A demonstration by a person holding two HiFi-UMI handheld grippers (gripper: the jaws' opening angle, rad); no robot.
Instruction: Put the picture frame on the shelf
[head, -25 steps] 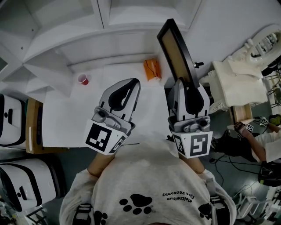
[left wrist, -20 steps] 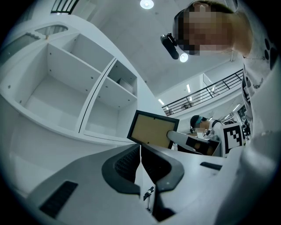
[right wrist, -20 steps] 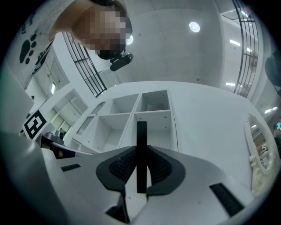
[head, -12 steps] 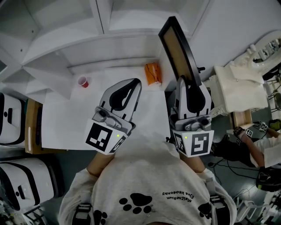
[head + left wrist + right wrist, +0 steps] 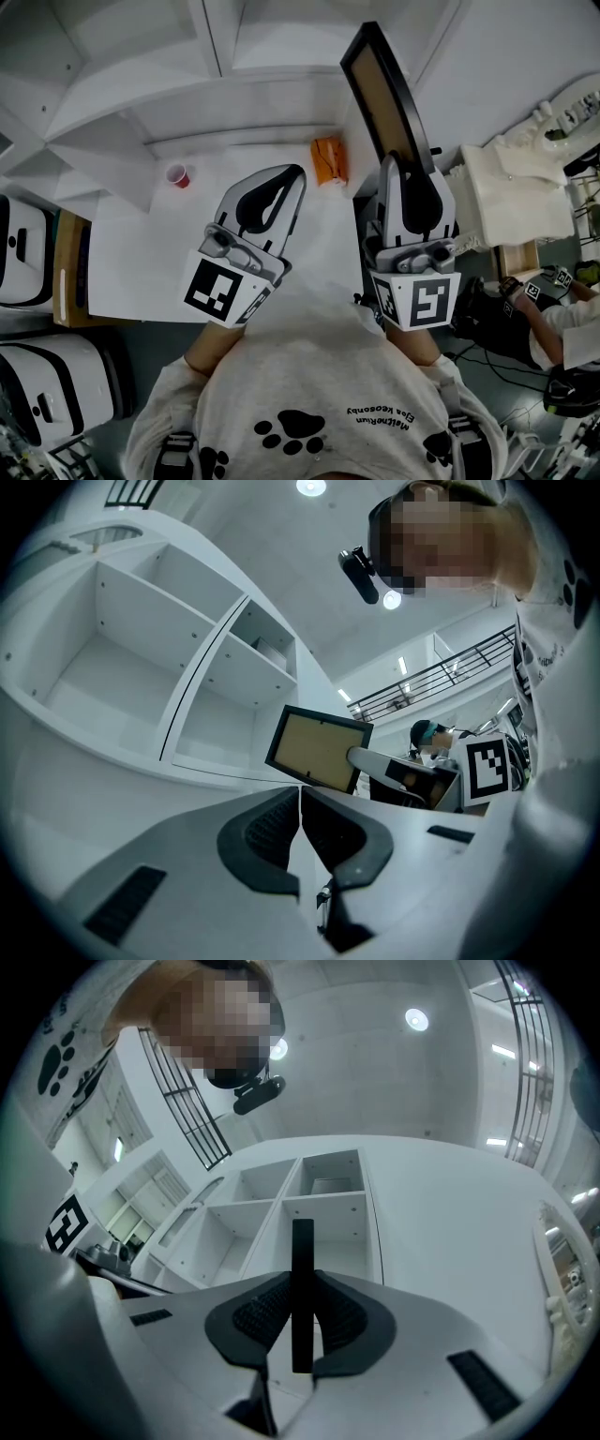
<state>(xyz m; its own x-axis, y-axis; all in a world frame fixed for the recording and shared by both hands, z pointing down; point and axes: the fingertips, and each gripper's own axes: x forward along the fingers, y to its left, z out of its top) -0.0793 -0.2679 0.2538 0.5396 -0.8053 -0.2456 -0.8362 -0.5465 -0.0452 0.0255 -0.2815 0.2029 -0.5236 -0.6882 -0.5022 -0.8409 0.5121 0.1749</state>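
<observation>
The right gripper [image 5: 411, 178] is clenched on the picture frame [image 5: 382, 98], gripping its lower edge and holding it tilted above the bench's [image 5: 141, 262] far right corner, before the white shelf [image 5: 131, 89] (the frame sits edge-on between the pads). The left gripper [image 5: 281, 180] hangs over the bench's middle, jaws pressed together, gripping nothing. A red cup [image 5: 177, 174] stands near the far left edge, its contents unclear. An orange packet [image 5: 328, 161] lies at the far edge. One upper shelf compartment holds a pale item [image 5: 328, 1185], too small to tell
</observation>
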